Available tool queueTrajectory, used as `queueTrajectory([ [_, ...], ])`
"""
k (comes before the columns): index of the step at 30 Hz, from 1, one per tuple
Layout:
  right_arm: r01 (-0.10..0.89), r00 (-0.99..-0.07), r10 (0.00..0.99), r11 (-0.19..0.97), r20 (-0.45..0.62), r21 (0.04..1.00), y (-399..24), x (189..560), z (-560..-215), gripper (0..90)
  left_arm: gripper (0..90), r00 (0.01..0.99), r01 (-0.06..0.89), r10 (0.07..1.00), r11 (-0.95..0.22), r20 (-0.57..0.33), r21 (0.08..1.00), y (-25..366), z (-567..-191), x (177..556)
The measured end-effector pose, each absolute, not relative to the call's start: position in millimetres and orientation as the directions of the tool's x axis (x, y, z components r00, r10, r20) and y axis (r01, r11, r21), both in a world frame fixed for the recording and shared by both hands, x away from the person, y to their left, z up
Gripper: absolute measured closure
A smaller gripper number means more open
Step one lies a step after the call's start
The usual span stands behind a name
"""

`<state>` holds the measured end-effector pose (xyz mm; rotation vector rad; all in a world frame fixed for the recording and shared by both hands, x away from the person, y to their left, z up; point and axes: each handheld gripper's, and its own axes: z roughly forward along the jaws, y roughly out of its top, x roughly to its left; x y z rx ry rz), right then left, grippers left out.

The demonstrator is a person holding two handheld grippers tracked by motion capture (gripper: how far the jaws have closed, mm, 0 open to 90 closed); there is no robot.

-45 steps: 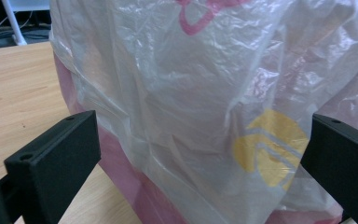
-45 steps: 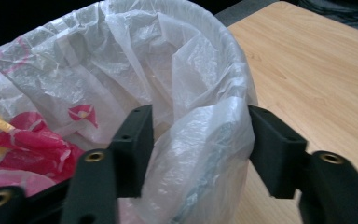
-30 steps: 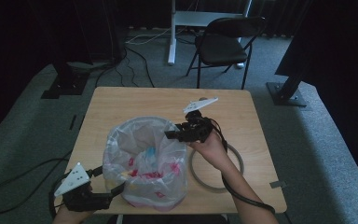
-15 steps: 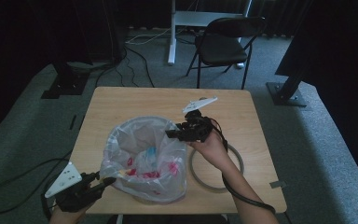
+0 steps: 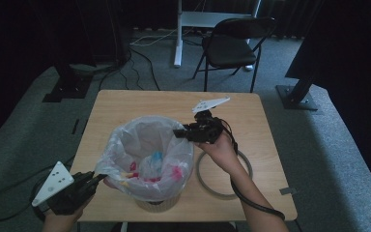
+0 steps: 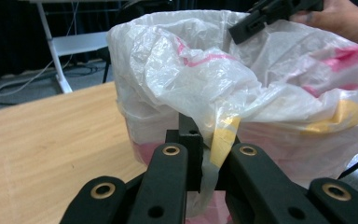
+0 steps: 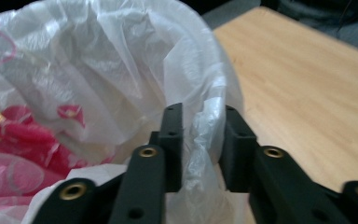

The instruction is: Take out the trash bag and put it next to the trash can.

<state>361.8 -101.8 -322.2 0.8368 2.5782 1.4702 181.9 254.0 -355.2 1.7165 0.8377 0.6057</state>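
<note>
Jaws of the left gripper [image 5: 94, 179] have just closed and pinch the near-left edge of the plastic bag [image 5: 147, 145]; jaws of the right gripper [image 5: 182, 133] have been closing on its far-right rim. High view: bag lines a bin mid-worktop [image 5: 125, 104], grey ring [image 5: 222, 169] lies to its right. Left gripper view: left gripper [image 6: 208, 154] clamps a gathered fold of bag [image 6: 205, 84]. Right gripper view: right gripper [image 7: 200, 140] has bag film [image 7: 121, 70] bunched between narrow jaws; contact on both pads unclear.
</note>
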Motion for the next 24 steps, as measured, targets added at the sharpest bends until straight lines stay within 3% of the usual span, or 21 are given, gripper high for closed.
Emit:
queueTrajectory([
  [4,0.409,-0.850,0.493,0.395,0.186,0.822,-103.6,362.2,-314.4,83.8,88.0,0.630,0.211,0.777,-0.174,0.003,0.962,252.6,-348.2,181.8],
  [10,0.373,-0.857,0.492,0.392,0.150,0.841,-102.1,363.4,-304.1,87.9,87.9,0.643,0.180,0.765,-0.165,0.011,0.970,249.9,-334.4,186.7],
  [24,0.288,-0.909,0.393,0.343,0.141,0.894,-95.6,354.6,-258.8,89.1,87.8,0.684,0.077,0.727,-0.155,0.061,0.985,227.9,-282.6,206.4],
])
